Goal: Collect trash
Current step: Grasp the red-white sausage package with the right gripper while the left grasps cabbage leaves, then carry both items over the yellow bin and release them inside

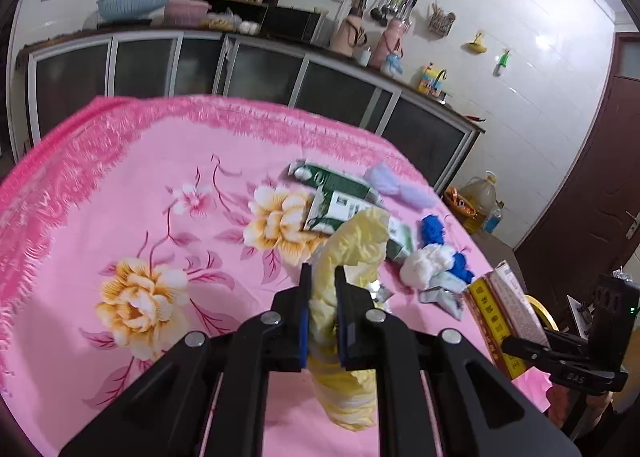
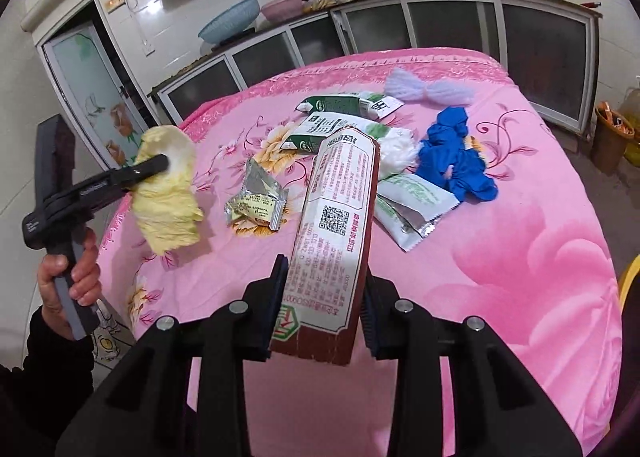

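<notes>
Left gripper clamps one cabbage leaf; right gripper grips one red carton; two green milk cartons near the table's far edge.

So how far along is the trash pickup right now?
Nothing visibly binned yet. In hand: left gripper clamps the pale yellow cabbage leaf; right gripper holds the long red-and-white printed carton. Left on the pink floral tablecloth: crumpled blue glove, green-white milk cartons, silver snack wrapper.
</notes>
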